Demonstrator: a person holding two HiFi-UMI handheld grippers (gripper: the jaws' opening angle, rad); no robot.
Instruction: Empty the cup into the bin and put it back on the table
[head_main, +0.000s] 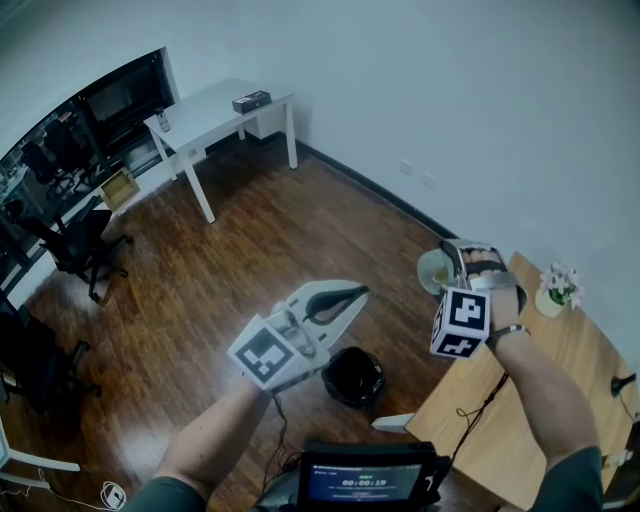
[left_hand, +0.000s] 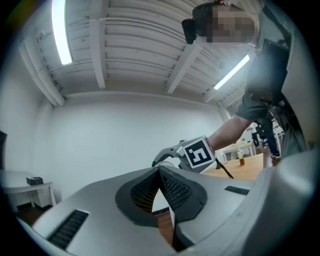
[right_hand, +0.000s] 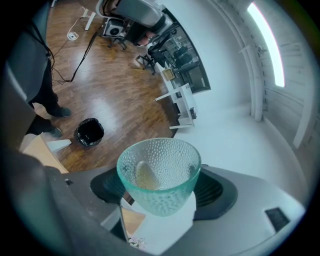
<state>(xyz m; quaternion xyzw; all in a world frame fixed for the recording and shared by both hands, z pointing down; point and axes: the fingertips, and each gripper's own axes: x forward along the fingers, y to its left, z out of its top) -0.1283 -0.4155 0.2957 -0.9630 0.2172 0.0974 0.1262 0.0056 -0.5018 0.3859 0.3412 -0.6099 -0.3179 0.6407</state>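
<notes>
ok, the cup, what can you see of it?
The cup is clear, green-tinted and dimpled, glass or plastic, tapering to a narrow base. The right gripper clamps its lower body and holds it in the air. A pale oblong piece lies inside against the wall. The black bin sits on the floor off to one side.

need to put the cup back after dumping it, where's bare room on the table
On the wooden table, bare wood runs along the side nearest the bin, with only a thin cable over it, and between the flower pot and the black object at the right edge. Crowded only around those two.
</notes>
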